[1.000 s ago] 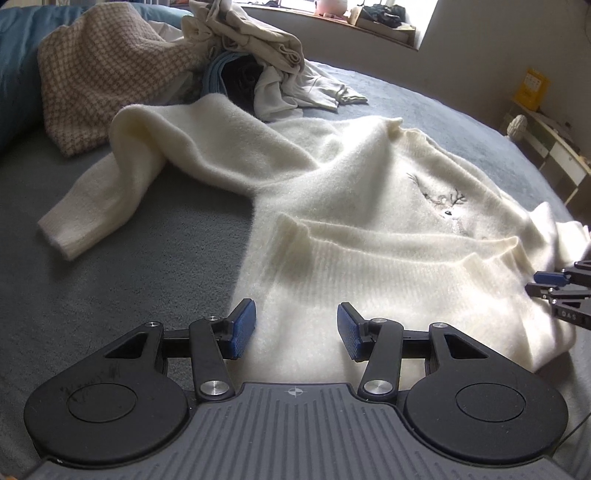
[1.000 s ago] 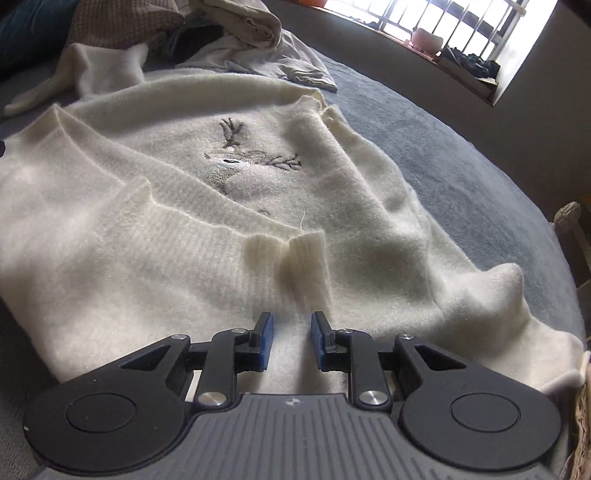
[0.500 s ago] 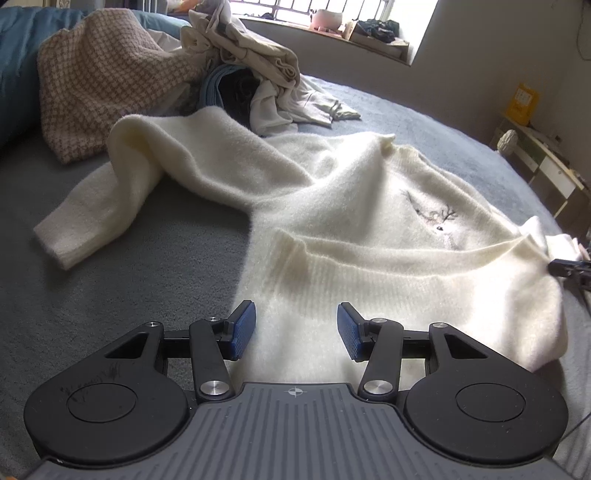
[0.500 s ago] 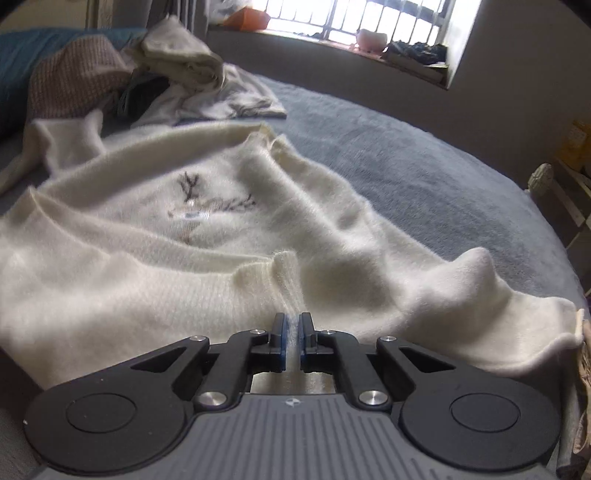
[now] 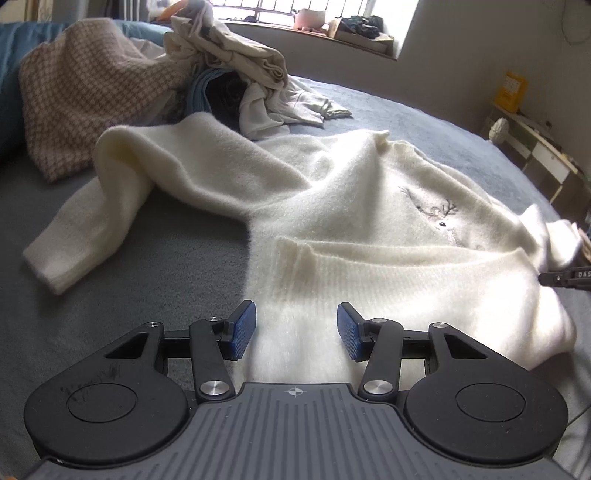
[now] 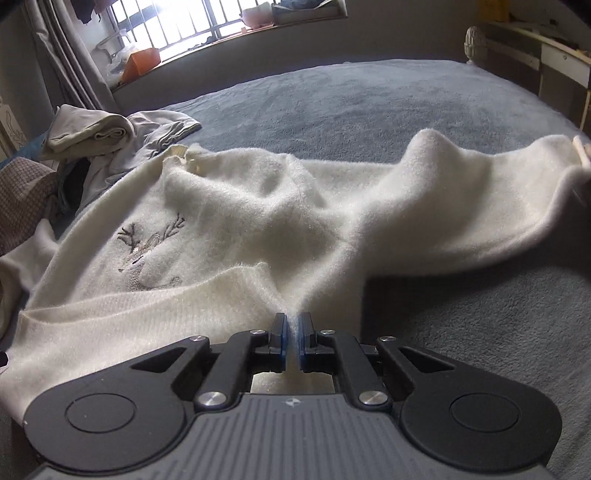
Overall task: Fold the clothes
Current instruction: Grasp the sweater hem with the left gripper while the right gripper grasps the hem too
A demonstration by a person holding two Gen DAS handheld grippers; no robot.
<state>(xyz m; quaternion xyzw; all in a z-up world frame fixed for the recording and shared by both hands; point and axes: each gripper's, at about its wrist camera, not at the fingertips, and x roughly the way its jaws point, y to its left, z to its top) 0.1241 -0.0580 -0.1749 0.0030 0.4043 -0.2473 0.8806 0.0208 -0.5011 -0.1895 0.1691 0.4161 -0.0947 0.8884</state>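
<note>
Here, in the left wrist view, we see the left gripper [image 5: 296, 330] at the bottom centre of the frame, its blue-padded jaws standing apart with the hem of the cream sweater [image 5: 369, 229] lying between them; the pads do not press on the knit. The sweater spreads across the grey-blue bed [image 5: 129, 280] from the centre to the right edge, one sleeve [image 5: 92, 221] bending down toward the left side of the frame. A small embroidered deer [image 5: 439, 218] shows on its chest, right of centre. In the upper left lies a houndstooth garment [image 5: 88, 88], and beside it, at top centre, a heap of clothes [image 5: 240, 81]. At the right edge, the tip of the right gripper [image 5: 565, 277] touches the sweater's corner.

Next, in the right wrist view, we find the right gripper [image 6: 291, 341] at lower centre, its jaws brought together and clamped on a pinch of the sweater's [image 6: 240, 229] hem, which rises in a ridge from the pads. The other sleeve [image 6: 480, 206] stretches toward the right edge of the frame. The deer [image 6: 151, 254] sits left of centre. The heap of clothes [image 6: 103, 136] lies in the upper left, below a barred window [image 6: 207, 22].
</note>
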